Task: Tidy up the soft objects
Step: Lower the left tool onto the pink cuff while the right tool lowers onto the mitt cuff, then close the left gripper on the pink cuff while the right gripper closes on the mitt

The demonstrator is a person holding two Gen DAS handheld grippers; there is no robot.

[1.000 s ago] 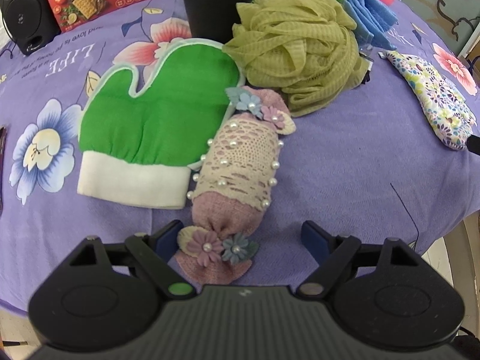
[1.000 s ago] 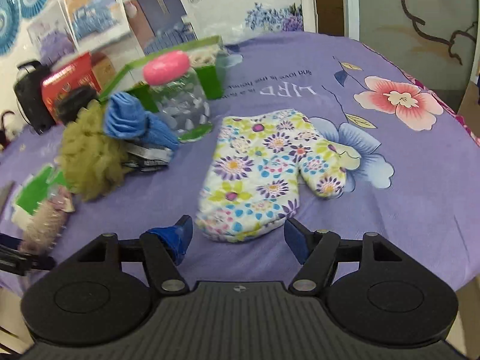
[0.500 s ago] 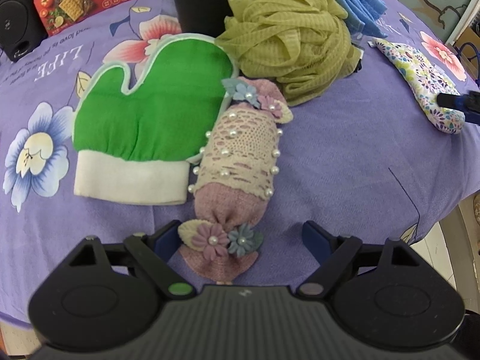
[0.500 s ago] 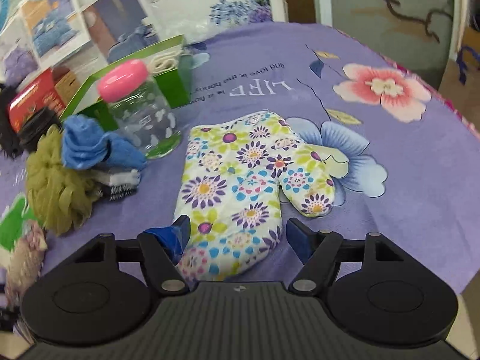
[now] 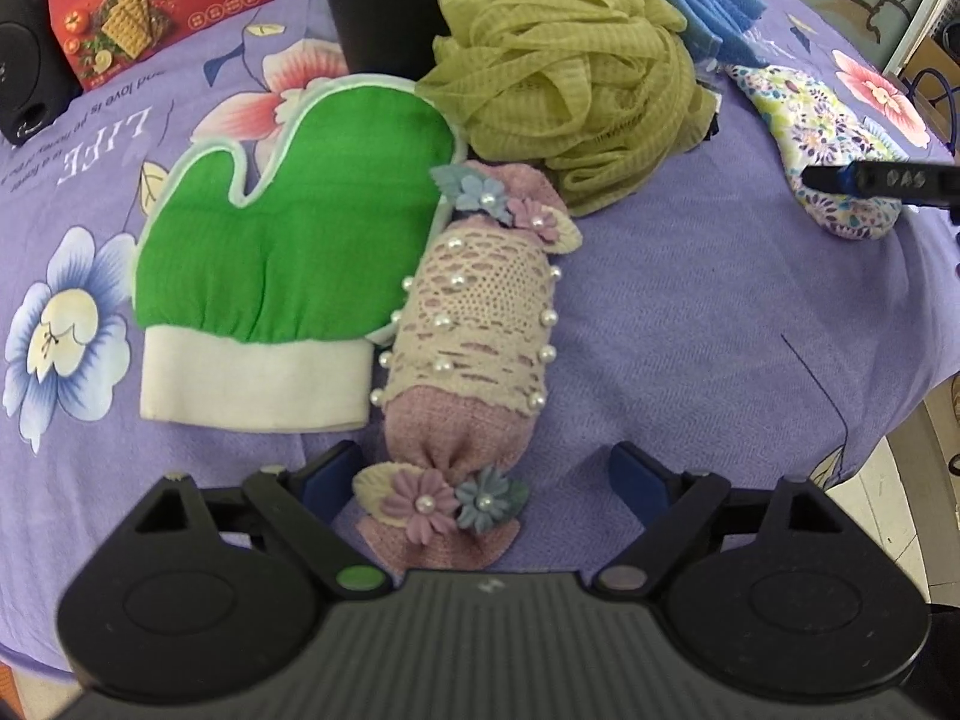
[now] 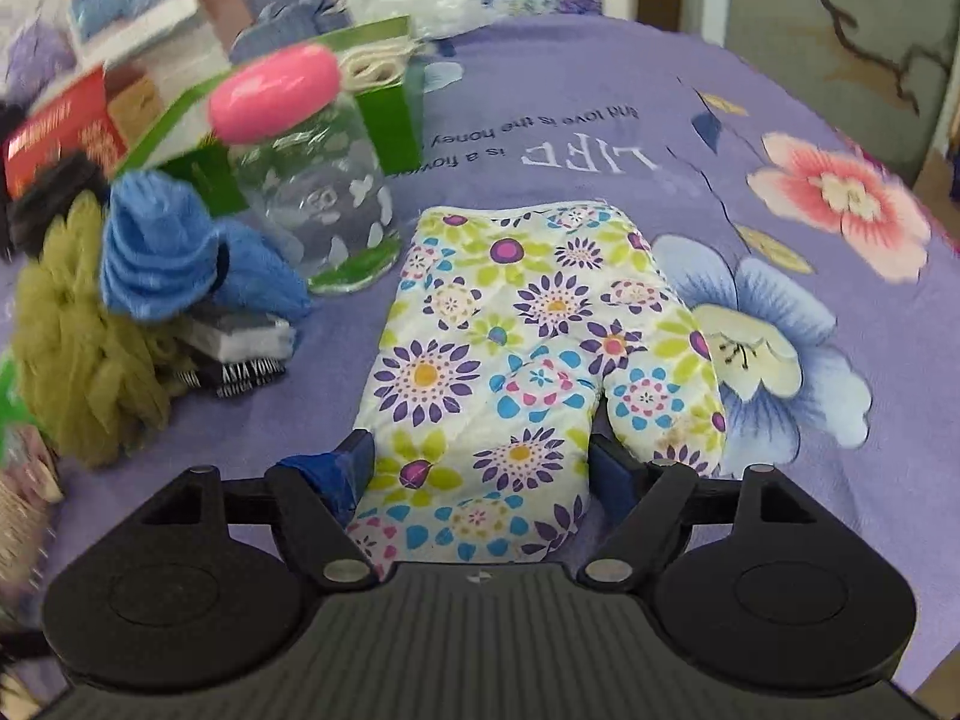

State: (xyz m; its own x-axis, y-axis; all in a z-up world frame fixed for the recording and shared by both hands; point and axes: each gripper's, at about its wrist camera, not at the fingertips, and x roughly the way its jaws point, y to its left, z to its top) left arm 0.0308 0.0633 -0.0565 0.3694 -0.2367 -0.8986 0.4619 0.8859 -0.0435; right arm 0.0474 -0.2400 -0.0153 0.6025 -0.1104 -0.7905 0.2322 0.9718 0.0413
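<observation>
Left wrist view: purple flowered tablecloth [image 5: 690, 312] carries a green mitt [image 5: 288, 240], then the lace-and-pearl candy pillow [image 5: 474, 330] lying between the wide-open left gripper [image 5: 486, 480], untouched. Right wrist view: right gripper [image 6: 480, 468] spread around the floral oven mitt [image 6: 516, 360], fingers beside its cuff, grip not closed; a patterned wall [image 6: 840, 0] rises behind the table

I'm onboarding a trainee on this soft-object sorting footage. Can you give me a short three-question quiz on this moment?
1. True or false: the left gripper is shut on the pink lace roll.
2. What lies between the right gripper fingers: A) floral mitt, B) green mitt, C) mesh pouf?
3. What colour is the jar lid?

Key: 1 false, its fingers are open; 2 A; 3 pink.
</observation>
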